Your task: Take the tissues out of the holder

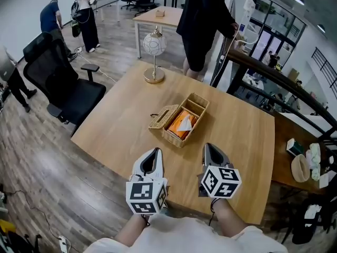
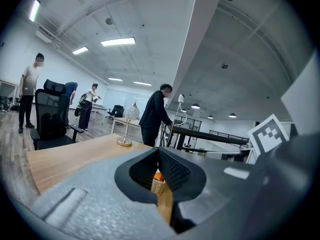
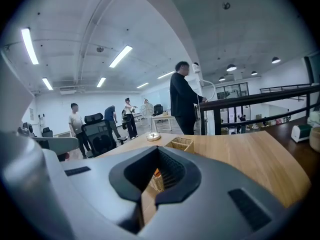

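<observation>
A woven wicker holder [image 1: 167, 133] sits in the middle of the wooden table [image 1: 121, 125]. An orange tissue pack with a white tissue sticking up [image 1: 184, 124] lies in its larger compartment, and the smaller far compartment [image 1: 196, 105] is empty. My left gripper [image 1: 154, 151] and right gripper [image 1: 209, 146] hover side by side over the table's near edge, short of the holder, both pointing at it. Both have their jaws together with nothing in them. In the left gripper view the holder [image 2: 159, 185] shows through the gap behind the left gripper's tips [image 2: 159, 151]. The right gripper view shows the holder [image 3: 182, 144] beyond the right gripper's tips [image 3: 159, 151].
A gold-based globe lamp [image 1: 154, 54] stands at the table's far corner. A person [image 1: 202, 20] stands beyond the far edge by a railing [image 1: 274, 75]. A black office chair [image 1: 63, 83] is on the left. A darker side table [image 1: 295, 141] with small items lies right.
</observation>
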### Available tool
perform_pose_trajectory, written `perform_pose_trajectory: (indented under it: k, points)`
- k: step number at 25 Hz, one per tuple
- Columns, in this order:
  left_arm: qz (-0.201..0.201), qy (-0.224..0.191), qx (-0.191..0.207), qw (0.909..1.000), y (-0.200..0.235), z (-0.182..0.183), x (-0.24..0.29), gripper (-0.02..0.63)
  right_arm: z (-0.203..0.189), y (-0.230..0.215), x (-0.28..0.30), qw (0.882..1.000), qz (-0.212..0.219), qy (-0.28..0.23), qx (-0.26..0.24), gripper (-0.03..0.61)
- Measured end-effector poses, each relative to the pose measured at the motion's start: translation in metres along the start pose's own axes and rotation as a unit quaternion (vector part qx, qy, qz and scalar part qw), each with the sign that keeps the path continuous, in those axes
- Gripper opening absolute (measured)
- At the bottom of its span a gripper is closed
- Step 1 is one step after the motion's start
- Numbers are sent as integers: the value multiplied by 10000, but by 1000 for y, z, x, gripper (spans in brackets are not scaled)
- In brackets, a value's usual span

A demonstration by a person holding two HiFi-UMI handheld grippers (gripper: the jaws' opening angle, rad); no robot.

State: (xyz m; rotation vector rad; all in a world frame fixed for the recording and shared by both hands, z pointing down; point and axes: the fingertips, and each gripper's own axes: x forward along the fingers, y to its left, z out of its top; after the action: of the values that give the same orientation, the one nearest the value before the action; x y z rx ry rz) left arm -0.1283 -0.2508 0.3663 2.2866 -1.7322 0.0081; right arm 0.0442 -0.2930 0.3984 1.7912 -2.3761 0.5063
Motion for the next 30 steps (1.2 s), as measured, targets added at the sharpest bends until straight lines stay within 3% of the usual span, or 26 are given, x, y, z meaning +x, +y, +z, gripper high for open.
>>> perform_pose_trajectory:
  k: [10, 20, 26, 30]
  points:
    - [3, 161, -106, 9998, 15, -6, 35, 9, 5, 5, 28, 9998, 134, 76, -139, -2]
    - [147, 398, -116, 9990, 6, -28, 47, 10, -9, -6, 55, 9964, 641, 408, -369, -2]
    - [215, 450, -64, 9987, 1, -38, 63, 11, -19, 1, 85, 9844, 1297, 799, -879, 5]
    - [231, 528, -122, 9983, -2, -49, 71, 11, -29, 2, 105, 9733, 1566, 1086, -1276, 81]
